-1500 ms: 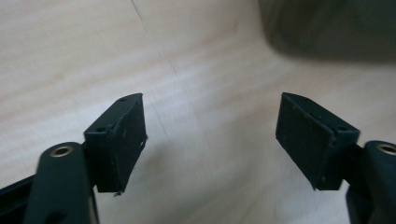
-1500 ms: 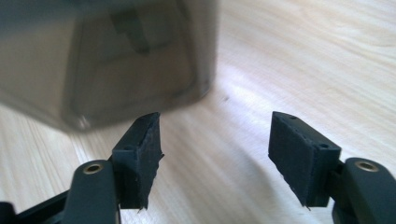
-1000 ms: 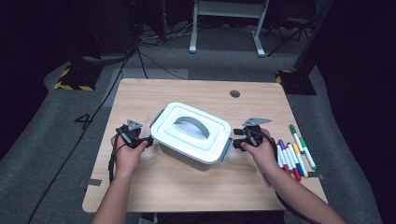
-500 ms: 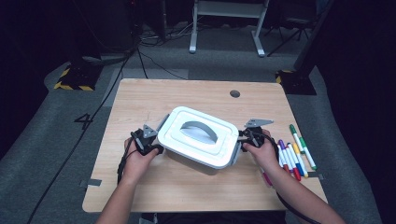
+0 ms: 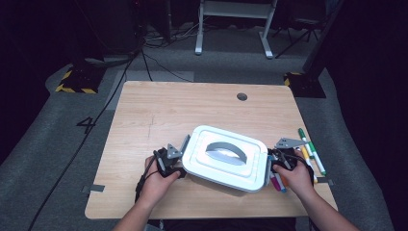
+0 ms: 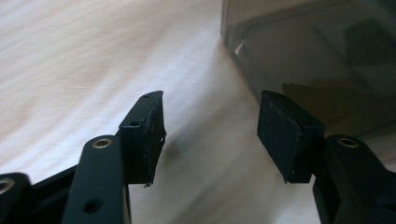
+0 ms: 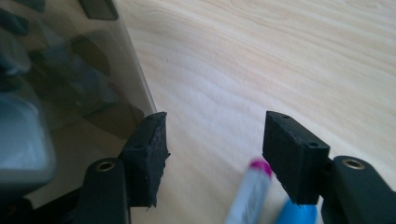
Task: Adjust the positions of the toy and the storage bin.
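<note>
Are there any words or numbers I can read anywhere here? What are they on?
"4" - a big dark number on the grey floor, left of the table.
The white box lid and the markers show no writing that can be read; any print there is too small.

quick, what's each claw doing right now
Left claw: open, nothing between its jaws, beside the white-lidded box.
Right claw: open, holding nothing, at the box's other side.

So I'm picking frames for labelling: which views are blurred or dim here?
High view: sharp, table well lit, dark surroundings. Left gripper view: wood streaked with blur, box wall shadowed. Right gripper view: markers out of focus, box wall murky.
</note>
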